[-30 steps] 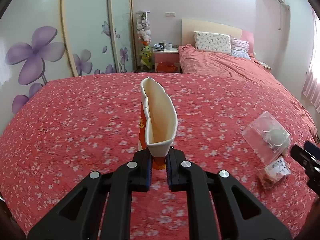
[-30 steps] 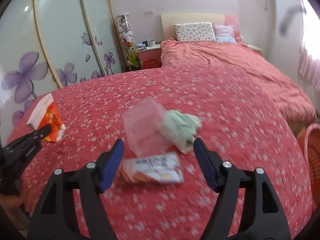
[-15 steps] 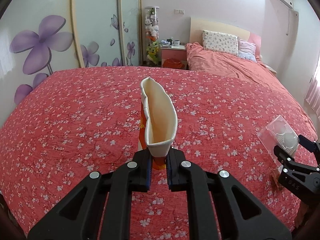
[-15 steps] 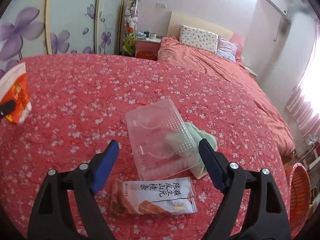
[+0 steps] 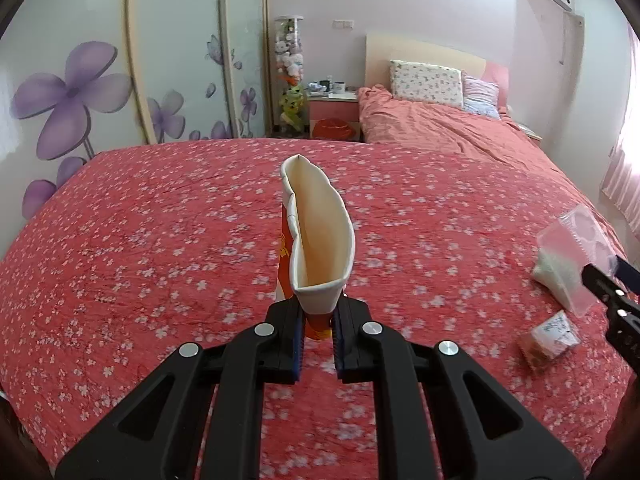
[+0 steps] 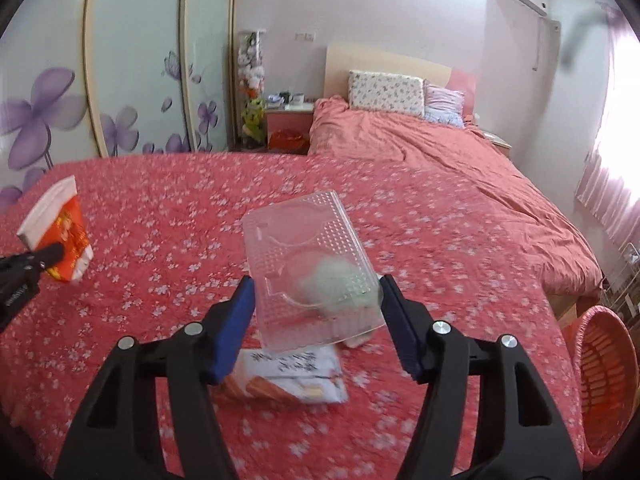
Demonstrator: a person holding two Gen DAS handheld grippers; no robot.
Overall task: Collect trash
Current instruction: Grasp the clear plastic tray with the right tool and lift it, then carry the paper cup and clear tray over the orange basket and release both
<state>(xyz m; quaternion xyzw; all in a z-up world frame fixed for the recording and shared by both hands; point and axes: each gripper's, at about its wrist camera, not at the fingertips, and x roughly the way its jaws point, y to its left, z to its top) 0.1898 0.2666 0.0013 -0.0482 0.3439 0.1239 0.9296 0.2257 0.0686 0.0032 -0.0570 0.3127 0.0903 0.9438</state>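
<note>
A flattened paper cup (image 5: 318, 240) is clamped at its base between the pads of the left gripper (image 5: 318, 332), whose jaws are set narrow; the cup stands upright above the fingers, its squashed rim pointing away from the camera. In the right wrist view the same cup (image 6: 60, 236) is seen at the far left, held clear above the red flowered bedspread (image 6: 160, 220).

The right gripper (image 6: 316, 320) has just been closing, and a clear plastic tray (image 6: 308, 268) is framed between its blue pads (image 6: 234, 328). The tray's near corners lie just beside or against the pads; whether the pads press on it cannot be told. The tray is tilted, its far edge raised. A pale green crumpled wad (image 6: 332, 280) is seen through the tray, behind it. A snack wrapper (image 6: 288, 376) lies flat on the bedspread below the tray, nearer the camera, partly hidden by the left finger.

An orange basket (image 6: 604, 380) is seen at the lower right, beside the bed.

In the left wrist view the tray (image 5: 576, 248), wrapper (image 5: 548, 336) and right gripper (image 5: 608, 284) appear at the right edge.
</note>
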